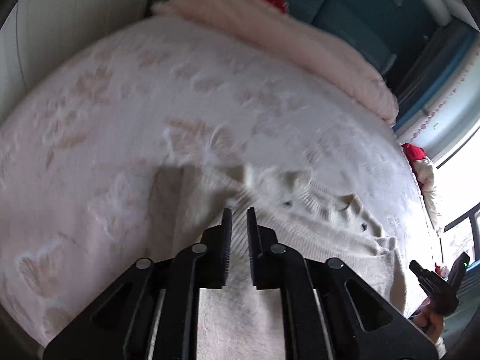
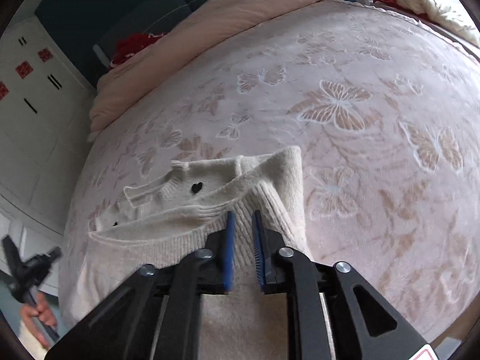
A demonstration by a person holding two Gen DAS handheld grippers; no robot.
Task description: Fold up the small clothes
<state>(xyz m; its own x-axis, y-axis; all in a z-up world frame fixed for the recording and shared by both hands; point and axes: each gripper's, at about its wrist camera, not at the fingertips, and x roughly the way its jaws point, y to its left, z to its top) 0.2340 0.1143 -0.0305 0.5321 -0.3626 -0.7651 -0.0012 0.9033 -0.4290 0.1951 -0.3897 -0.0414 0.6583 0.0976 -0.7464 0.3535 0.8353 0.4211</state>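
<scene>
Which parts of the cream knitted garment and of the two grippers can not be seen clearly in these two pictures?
- Cream sweater, near part: hidden in both views beneath the gripper bodies.
- Sweater in the left wrist view: blurred, so its folds are unclear.
- Left gripper and right gripper: jaws slightly apart over the ribbed knit; whether the pads touch it cannot be told.
- Red item: partly behind the pink blanket.

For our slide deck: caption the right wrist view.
Right tool open over cream ribbed knit sweater on pink butterfly-patterned bedspread.
</scene>
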